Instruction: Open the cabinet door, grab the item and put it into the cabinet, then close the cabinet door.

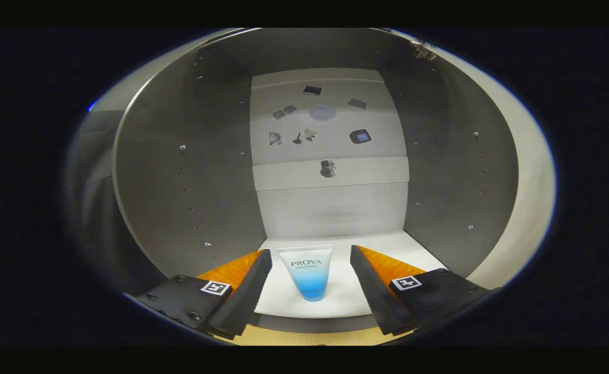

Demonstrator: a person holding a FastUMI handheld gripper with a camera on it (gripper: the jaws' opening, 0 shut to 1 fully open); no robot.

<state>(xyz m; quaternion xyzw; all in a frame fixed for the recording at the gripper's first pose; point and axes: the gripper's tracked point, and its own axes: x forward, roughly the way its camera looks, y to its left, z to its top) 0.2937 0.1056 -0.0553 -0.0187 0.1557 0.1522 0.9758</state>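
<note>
Tube (308,272) stands upright on its cap on the cabinet floor (335,304), right between the two fingers of the gripper (310,283). The fingers are spread wide and touch nothing. The door is open, so I think pulling straight back comes next.

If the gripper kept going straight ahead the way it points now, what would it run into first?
The blue-and-white tube, standing cap-down on the cabinet floor between the open fingers of the gripper. It would slide deeper between them. Beyond it, likely the cabinet's back wall; depth is unclear.
</note>
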